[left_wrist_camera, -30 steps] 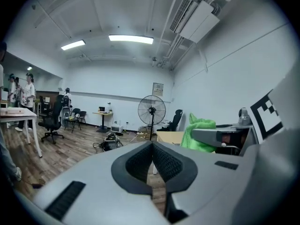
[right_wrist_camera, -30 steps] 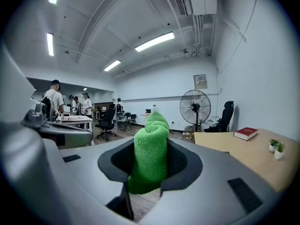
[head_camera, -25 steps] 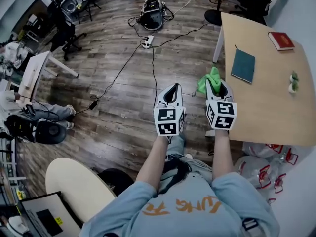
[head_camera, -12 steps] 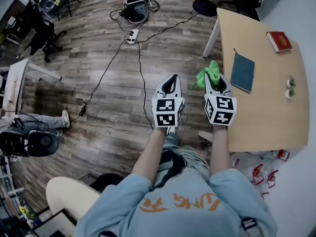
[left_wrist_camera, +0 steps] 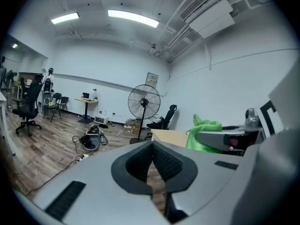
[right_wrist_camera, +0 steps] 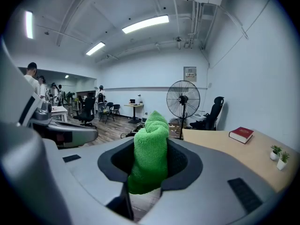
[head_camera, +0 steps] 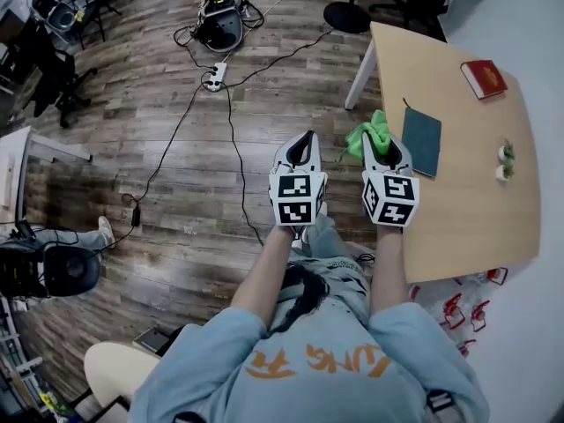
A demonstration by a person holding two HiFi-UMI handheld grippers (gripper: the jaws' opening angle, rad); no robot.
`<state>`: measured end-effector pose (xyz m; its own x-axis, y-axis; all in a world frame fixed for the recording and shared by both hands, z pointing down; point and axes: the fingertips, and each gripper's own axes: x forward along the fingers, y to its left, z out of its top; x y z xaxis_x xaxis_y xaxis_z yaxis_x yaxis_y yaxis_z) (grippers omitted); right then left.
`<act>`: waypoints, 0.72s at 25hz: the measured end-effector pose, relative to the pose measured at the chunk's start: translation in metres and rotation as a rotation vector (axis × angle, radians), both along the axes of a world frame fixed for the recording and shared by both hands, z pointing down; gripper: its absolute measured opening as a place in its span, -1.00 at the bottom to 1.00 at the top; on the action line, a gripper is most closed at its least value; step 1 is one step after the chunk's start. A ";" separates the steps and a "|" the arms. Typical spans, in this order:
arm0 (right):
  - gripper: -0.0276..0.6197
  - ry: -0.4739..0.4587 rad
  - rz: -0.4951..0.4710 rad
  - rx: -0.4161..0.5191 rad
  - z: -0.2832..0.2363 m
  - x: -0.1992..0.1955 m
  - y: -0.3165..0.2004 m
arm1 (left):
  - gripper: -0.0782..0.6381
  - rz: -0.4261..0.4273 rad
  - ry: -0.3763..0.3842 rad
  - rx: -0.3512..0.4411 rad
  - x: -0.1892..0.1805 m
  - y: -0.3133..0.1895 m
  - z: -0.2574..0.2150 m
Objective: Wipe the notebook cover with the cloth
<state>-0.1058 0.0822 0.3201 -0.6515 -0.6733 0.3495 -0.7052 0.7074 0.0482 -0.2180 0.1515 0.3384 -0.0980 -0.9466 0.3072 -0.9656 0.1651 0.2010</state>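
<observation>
Right gripper is clamped on the green cloth. The jaws pinch it around the middle and a fat bunch pokes up past the tips. Left gripper has its jaws pressed together with nothing in them, and it hangs over the wood floor just left of the right one, both at about the same level.

Count so far: 2 grippers, 1 cloth, 1 notebook, 1 red book, 2 tiny potted plants, 1 standing fan.

The notebook is the dark teal one. It lies flat and closed on the bench, just to the right of the right gripper's tips. That gripper sits over the bench's left edge, so the cloth is near the cover, but I can't tell from these views how high above it.

The red book is further ahead and to the right of the right gripper, well apart from the notebook. The 2 plants stand side by side far right, near the bench's far edge. Nothing lies between the cloth and the notebook.

Ahead of the left gripper there's a power strip with cables trailing across the floor to a black machine. The fan stands beyond the bench's far end, with a black office chair next to it.
</observation>
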 end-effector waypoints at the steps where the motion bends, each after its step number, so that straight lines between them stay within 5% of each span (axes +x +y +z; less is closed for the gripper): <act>1: -0.51 0.002 0.014 -0.006 0.003 0.003 -0.009 | -0.73 0.004 -0.003 -0.001 0.001 -0.008 0.001; 18: -0.50 -0.129 0.068 -0.033 -0.009 -0.024 -0.231 | -0.73 0.086 -0.107 -0.046 -0.018 -0.213 -0.003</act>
